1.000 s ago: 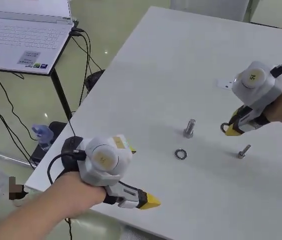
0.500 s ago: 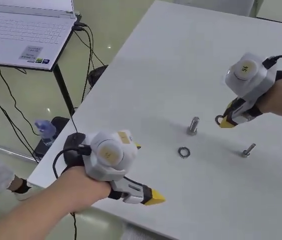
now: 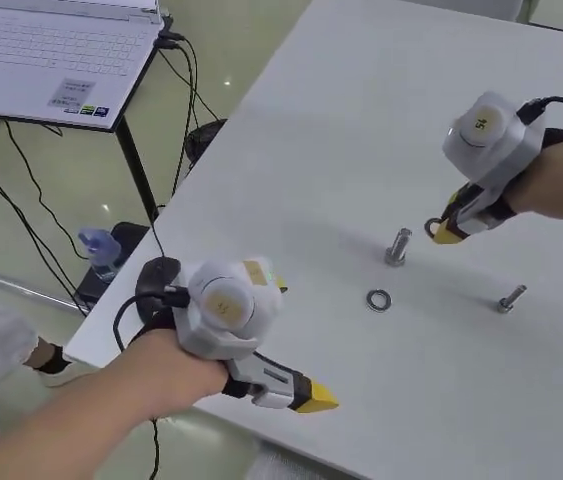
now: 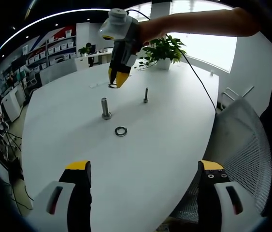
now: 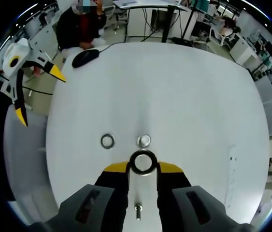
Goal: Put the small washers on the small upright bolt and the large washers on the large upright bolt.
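The left tongs (image 4: 144,166) stand wide apart over the near edge of the white worktop (image 3: 361,120), holding nothing. A loose washer (image 3: 378,299) lies flat near the foot of the upright large bolt (image 3: 398,246). The right tongs (image 3: 439,232) are clamped on a second washer (image 5: 143,162), held in the air close beside that bolt's top. The small bolt (image 3: 509,298) stands further right.

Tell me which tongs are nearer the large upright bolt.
Right. The right tongs, shut on a washer, hover just beside the large upright bolt; the left tongs hang open over the table's near edge, well short of it.
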`<state>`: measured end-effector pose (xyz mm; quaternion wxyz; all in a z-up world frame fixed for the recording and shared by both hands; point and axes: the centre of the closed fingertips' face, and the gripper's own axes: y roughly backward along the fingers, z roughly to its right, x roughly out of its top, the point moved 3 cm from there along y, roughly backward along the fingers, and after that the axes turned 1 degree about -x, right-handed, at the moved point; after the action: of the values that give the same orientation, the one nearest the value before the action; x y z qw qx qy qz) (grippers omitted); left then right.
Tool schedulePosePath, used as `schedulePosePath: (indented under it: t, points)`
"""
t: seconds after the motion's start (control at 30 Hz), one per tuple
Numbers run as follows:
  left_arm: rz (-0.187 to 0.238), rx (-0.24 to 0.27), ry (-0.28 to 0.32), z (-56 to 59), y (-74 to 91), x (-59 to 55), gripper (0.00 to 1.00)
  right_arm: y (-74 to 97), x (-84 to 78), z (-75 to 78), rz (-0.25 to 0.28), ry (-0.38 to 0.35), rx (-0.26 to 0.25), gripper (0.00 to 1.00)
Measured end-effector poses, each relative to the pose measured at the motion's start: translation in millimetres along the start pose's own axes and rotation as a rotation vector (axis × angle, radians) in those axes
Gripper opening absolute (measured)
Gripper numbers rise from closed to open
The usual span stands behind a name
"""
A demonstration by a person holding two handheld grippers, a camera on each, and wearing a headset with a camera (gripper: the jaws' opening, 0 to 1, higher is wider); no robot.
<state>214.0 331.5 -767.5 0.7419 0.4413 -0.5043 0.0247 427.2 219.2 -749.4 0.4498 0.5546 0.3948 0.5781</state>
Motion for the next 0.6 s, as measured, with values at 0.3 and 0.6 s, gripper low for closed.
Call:
schedulePosePath:
  t: [0.3, 0.6]
  points:
    - [-0.005, 0.001, -0.009, -0.1, -3.9, -1.3, 0.98, -10.6, 11.9, -0.9, -0.007, 0.007, 0.008, 0.21]
    - [-0.015, -0.011, -0.007, -1.0, -5.2, -4.2, 0.99, -23.5, 19.9, -3.4, -0.025, 0.029, 0.014, 0.21]
